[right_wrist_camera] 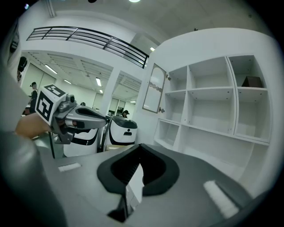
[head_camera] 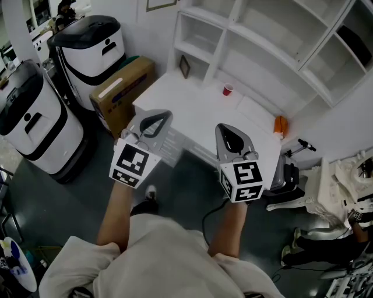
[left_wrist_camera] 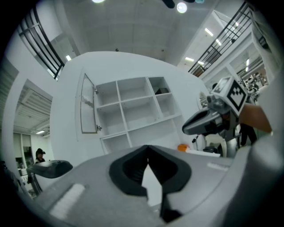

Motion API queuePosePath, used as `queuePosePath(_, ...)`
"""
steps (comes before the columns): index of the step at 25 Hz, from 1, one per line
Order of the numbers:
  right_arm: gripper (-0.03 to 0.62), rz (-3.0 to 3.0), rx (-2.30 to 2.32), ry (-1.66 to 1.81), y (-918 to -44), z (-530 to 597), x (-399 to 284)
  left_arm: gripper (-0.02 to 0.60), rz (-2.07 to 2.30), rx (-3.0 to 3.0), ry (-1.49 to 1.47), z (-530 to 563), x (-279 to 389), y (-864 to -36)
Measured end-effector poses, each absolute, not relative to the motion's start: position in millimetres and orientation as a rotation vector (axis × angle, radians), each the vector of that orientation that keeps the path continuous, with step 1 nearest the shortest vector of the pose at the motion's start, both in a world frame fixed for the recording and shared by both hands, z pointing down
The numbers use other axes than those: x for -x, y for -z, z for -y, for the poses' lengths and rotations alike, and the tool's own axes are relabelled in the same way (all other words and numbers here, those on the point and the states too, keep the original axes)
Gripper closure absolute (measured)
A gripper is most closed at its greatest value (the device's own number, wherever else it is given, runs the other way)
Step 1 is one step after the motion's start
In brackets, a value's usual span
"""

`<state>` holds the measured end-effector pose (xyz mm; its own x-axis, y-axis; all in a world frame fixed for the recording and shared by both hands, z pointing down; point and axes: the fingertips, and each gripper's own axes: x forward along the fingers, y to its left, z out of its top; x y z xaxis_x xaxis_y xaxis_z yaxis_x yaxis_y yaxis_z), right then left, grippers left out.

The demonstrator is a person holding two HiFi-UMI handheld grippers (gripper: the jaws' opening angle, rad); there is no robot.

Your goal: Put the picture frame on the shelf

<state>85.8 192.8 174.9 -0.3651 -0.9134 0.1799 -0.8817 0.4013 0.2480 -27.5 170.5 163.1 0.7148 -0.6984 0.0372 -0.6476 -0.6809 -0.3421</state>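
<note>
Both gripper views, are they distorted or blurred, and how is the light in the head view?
Left gripper view: fisheye bends the shelf, corners black, ceiling lamp glares. Right gripper view: same bending, the tongs near and soft. Head view: even light, sharp, white table bright.

Table (head_camera: pixel 192 113): white, against the shelf.
On table: frame (head_camera: pixel 185 66) upright, far left; red cup (head_camera: pixel 228 89) far middle; orange thing (head_camera: pixel 280 125) at right edge.
Shelf (head_camera: pixel 274 41): white; dark box (right_wrist_camera: pixel 253 81) in top right compartment.
Floor (head_camera: pixel 186 180): cardboard box (head_camera: pixel 122 90) left of table.
</note>
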Motion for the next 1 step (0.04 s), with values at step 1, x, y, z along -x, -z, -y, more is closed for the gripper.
queuePosePath(1,0.589,2.372,-1.562,0.167,-174.8,-191.4,-86.0,0.578,-1.055,2.618,0.237,-169.2,26.5,-163.3)
